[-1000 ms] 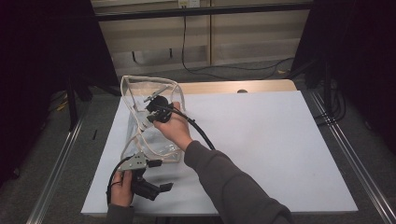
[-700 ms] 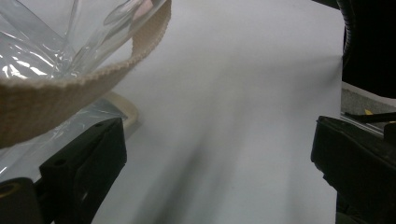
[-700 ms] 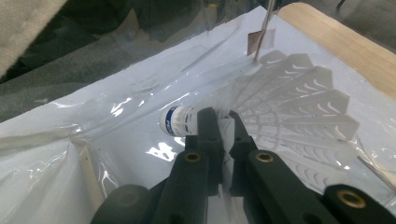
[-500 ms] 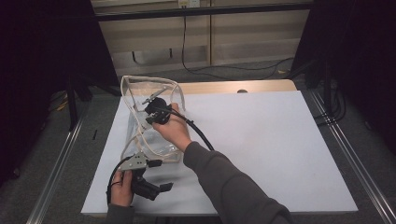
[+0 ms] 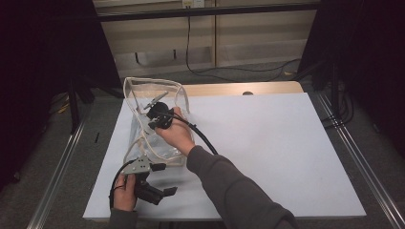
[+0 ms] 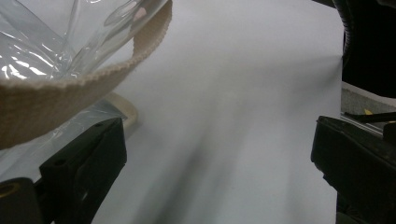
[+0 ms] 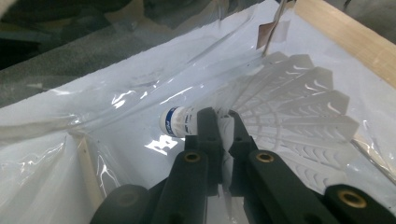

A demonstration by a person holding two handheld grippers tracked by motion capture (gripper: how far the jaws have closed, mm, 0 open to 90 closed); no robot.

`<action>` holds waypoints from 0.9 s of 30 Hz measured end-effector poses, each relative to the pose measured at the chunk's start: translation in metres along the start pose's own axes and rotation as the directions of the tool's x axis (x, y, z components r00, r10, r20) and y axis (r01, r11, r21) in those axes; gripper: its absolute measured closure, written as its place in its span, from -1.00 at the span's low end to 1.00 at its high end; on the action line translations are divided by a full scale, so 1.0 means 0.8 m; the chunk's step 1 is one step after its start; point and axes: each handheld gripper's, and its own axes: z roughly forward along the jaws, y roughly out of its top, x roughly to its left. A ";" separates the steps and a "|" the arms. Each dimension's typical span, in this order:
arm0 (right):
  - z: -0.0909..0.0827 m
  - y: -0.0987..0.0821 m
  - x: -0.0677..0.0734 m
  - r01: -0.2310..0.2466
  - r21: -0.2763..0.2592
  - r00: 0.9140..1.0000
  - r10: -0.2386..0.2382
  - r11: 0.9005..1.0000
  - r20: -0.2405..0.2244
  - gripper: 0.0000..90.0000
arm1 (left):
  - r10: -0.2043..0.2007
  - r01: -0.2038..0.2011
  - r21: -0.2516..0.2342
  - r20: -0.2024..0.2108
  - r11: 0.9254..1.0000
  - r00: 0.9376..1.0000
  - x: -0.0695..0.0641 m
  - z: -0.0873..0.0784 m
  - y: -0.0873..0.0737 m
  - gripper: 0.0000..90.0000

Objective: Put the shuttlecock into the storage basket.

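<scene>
We see a white shuttlecock (image 7: 261,112) lying on its side inside the clear bag (image 5: 143,98) on the table (image 5: 267,143). Its round tip points left and its feathers fan out right. The blue band has writing too small to read. Our right claw (image 7: 223,122) pinches its feathers tight. Our left claw (image 6: 219,158) is spread wide, holding nothing

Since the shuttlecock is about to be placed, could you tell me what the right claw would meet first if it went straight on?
Probably the clear bag's plastic wall: the right claw, shut on the shuttlecock, points into the bag, though depth is hard to judge.
</scene>
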 end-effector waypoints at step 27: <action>0.013 -0.004 0.010 0.037 0.044 0.998 -0.035 0.998 -0.045 0.95 | 0.006 -0.006 0.011 -0.004 1.000 1.000 0.000 0.001 0.000 -0.92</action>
